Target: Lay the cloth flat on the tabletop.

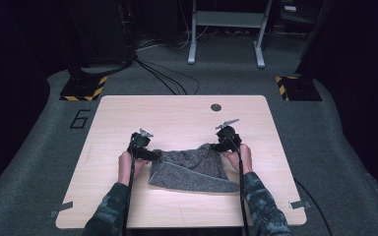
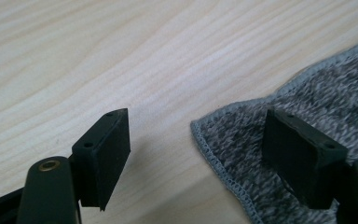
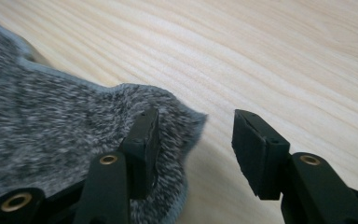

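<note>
We've got dark camo-pattern sleeves on both forearms, looks greenish-grey but it's dim. Our left gripper point(image 1: 150, 153) and right gripper point(image 1: 220, 145) are matte black, each with blocky pads, brass-coloured pivot pins, a grey three-cornered plate on top, and a black cable trailing back.

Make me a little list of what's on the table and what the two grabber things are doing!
table: pale wood, with a dark round spot near its far edge
cloth: grey knitted cloth, rumpled, lying near the person's side
left gripper: jaws open, one above a corner of the cloth, one over bare wood
right gripper: jaws open, one on a corner of the cloth, the other over bare wood
hands: one behind each gripper, at either end of the cloth
</note>
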Tool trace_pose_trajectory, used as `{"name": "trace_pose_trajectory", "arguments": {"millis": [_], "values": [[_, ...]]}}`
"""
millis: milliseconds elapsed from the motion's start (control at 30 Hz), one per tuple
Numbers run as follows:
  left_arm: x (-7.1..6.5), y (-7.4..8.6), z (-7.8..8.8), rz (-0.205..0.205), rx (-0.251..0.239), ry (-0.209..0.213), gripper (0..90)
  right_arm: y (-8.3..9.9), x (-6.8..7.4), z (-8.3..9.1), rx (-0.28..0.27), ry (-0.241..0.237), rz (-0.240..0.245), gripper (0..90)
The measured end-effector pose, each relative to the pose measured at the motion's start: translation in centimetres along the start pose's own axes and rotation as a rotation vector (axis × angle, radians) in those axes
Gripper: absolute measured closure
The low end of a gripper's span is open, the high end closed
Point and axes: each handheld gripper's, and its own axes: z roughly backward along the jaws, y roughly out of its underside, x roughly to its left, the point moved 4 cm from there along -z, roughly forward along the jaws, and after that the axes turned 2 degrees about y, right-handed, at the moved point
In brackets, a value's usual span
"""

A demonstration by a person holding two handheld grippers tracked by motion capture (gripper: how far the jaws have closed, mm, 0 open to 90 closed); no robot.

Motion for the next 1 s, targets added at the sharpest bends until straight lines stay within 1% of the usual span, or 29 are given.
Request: {"name": "trace_pose_trajectory", "arguments": {"millis": [33, 100, 167, 233, 300, 433, 467, 533, 600, 733, 833, 867, 900, 1000], "values": [[0.0, 0.1, -0.1, -0.004, 0.011, -0.002, 22.9, 0.0, 0.2, -0.4, 0.015, -0.002, 0.004, 50.2], [-0.1, 0.1, -0.1, -0.007, 0.013, 0.003, 22.8, 0.1, 0.4, -1.0, 0.033, 0.008, 0.014, 49.9], [-0.2, 0.0, -0.1, -0.013, 0.014, -0.003, 22.9, 0.2, 0.3, -1.5, 0.046, 0.006, 0.01, 49.8], [-0.2, 0.0, -0.1, -0.022, 0.017, 0.001, 23.7, 0.3, 0.1, -1.6, 0.042, 0.001, 0.009, 50.5], [-0.2, 0.0, -0.1, -0.015, 0.02, 0.004, 25.1, 0.3, 0.0, -1.6, 0.041, 0.001, 0.012, 51.5], [-0.4, 0.0, 0.0, -0.024, 0.009, 0.022, 29.8, 0.4, -0.1, -1.4, 0.05, -0.007, 0.024, 58.7], [-0.4, 0.0, 0.0, -0.032, 0.008, 0.023, 31.9, 0.4, -0.1, -1.3, 0.05, -0.008, 0.024, 61.6], [-0.4, 0.0, 0.1, -0.033, 0.001, 0.024, 37.8, 0.5, -0.3, -1.2, 0.052, -0.01, 0.024, 66.8], [-0.3, 0.0, 0.1, -0.035, -0.009, 0.022, 43.7, 0.6, -0.5, -1.2, 0.047, -0.01, 0.015, 74.3], [-0.5, -0.1, 0.1, -0.036, -0.017, 0.032, 52.2, 0.7, -0.8, -1.1, 0.037, -0.026, -0.02, 83.2], [-0.7, -0.2, 0.1, -0.042, -0.018, 0.041, 60.3, 0.8, -1.0, -1.1, 0.025, -0.037, -0.038, 85.1], [-0.8, -0.2, 0.1, -0.048, -0.015, 0.04, 62.7, 0.9, -1.0, -1.1, 0.024, -0.042, -0.038, 85.2], [-0.9, -0.2, 0.1, -0.044, -0.017, 0.041, 65.0, 0.9, -1.0, -1.1, 0.025, -0.045, -0.035, 85.4], [-1.3, -0.3, 0.1, -0.052, -0.008, 0.044, 73.3, 0.8, -0.8, -1.1, 0.028, -0.031, -0.041, 86.4]]}}
